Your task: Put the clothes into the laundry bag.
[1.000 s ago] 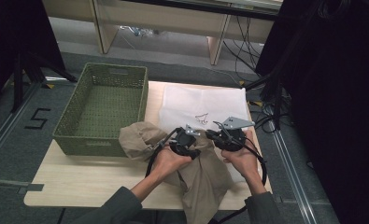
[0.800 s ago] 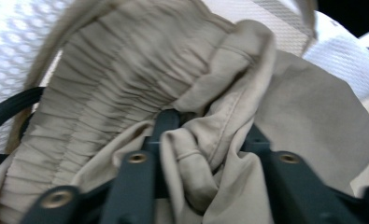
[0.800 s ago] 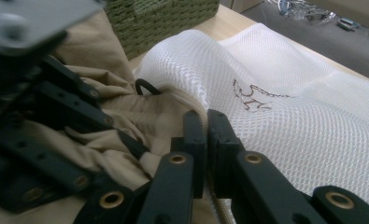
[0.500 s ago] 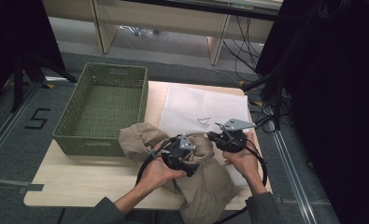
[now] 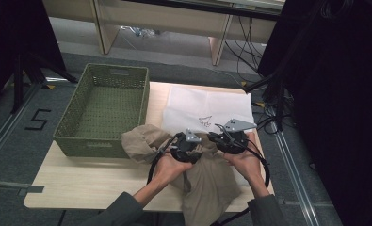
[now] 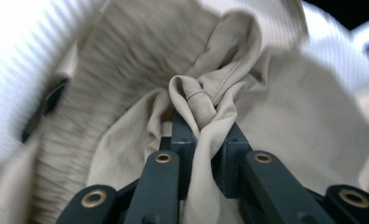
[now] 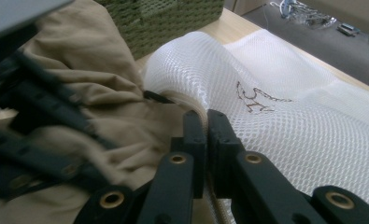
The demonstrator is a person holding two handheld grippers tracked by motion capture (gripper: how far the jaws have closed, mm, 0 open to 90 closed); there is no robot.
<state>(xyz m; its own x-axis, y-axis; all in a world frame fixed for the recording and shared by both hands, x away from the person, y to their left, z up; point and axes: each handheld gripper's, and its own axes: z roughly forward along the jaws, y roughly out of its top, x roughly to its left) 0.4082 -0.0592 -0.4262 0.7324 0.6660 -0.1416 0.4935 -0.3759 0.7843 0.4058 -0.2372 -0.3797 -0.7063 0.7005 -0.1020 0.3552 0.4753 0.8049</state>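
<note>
Nearest the person, a beige garment hangs over the front edge of the desk and runs up between both hands. The left claw has just been closing, and in the left gripper view its 2 jaws pinch a bunched fold of that beige garment, with cloth spilling down between them. Just to its right, almost touching it, the right claw is pressed together on the rim of a white mesh laundry bag; the right gripper view shows the rim of the mesh laundry bag curling up just ahead of the jaws, and the garment crowding in at their left. Beyond both claws the bag lies flat on the desk, a small dark drawing on it. Left of the left claw, a rumpled part of the garment lies against the near right corner of a green plastic basket.
</note>
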